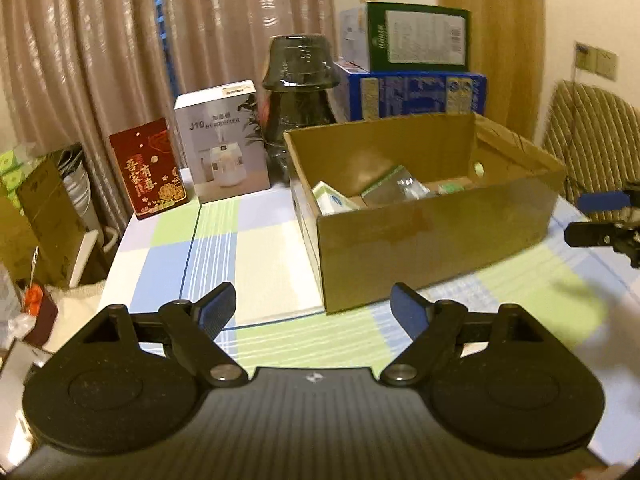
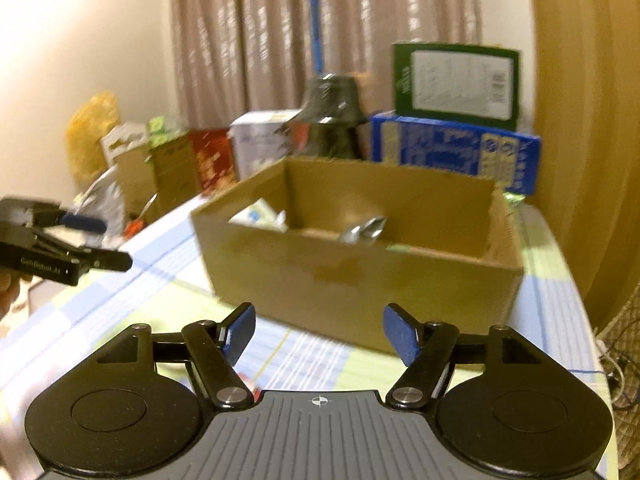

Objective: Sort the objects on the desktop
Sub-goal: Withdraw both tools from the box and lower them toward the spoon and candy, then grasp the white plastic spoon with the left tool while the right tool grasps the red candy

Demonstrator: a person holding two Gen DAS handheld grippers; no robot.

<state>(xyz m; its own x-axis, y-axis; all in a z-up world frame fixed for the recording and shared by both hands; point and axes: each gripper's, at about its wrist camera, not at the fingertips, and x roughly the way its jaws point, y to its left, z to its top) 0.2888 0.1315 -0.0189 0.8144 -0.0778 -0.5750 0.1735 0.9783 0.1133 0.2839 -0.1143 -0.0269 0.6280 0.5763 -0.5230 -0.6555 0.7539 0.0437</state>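
Note:
An open brown cardboard box [image 1: 432, 232] [image 2: 360, 276] stands on the checked tablecloth. Inside lie a white and green packet [image 1: 330, 200] [image 2: 260, 216], a clear plastic bag [image 1: 404, 188] [image 2: 364, 230] and a small green item [image 1: 452, 189]. My left gripper [image 1: 314, 304] is open and empty above the cloth, in front of the box's near-left corner; it also shows at the left edge of the right wrist view [image 2: 100, 242]. My right gripper [image 2: 319, 334] is open and empty in front of the box; it shows at the right edge of the left wrist view [image 1: 576, 216].
Behind the box stand a red packet [image 1: 150, 168], a white humidifier carton [image 1: 224, 144], a dark wrapped lamp [image 1: 300, 88], and a green carton [image 1: 416, 38] on a blue carton [image 1: 412, 94]. Clutter sits off the table's left edge [image 1: 44, 216]. A striped chair [image 1: 592, 136] is at right.

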